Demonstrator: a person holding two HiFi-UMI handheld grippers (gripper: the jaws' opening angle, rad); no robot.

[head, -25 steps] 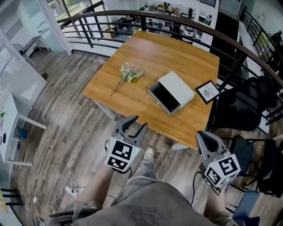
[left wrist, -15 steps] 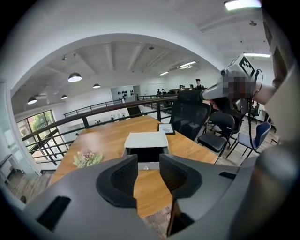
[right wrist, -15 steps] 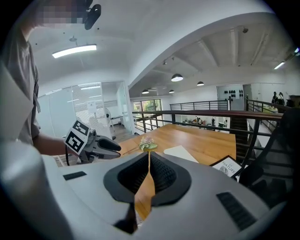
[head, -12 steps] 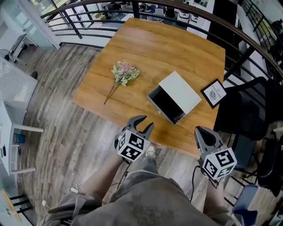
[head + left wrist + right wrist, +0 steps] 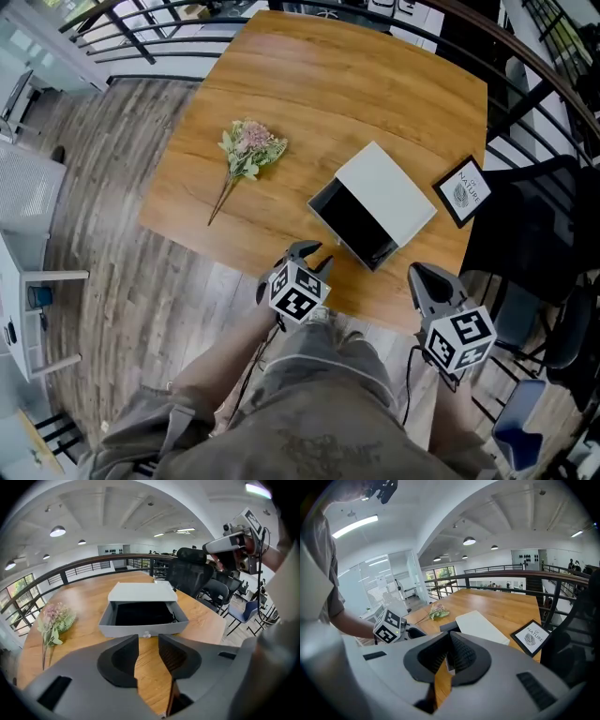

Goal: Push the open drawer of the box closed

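Note:
A white box [image 5: 386,195] lies on the wooden table [image 5: 328,84], its grey drawer [image 5: 352,225] pulled out towards me and showing a black inside. In the left gripper view the drawer front [image 5: 143,629] with its small knob faces my jaws a short way ahead. My left gripper [image 5: 306,251] hovers over the table's near edge just before the drawer. Its jaws are closing, a narrow gap still shows, and nothing is between them. My right gripper [image 5: 424,275] hangs off the table's near right edge with its tips together, holding nothing.
A small bunch of dried flowers [image 5: 246,150] lies left of the box. A black-framed card [image 5: 466,190] lies near the table's right edge. Dark office chairs [image 5: 525,225] stand at the right, a curved railing [image 5: 169,58] runs behind the table, and wood floor lies to the left.
My left gripper has come forward from over the floor to the table's near edge, close to the drawer, and its jaws have narrowed. The right gripper has kept its place beside it.

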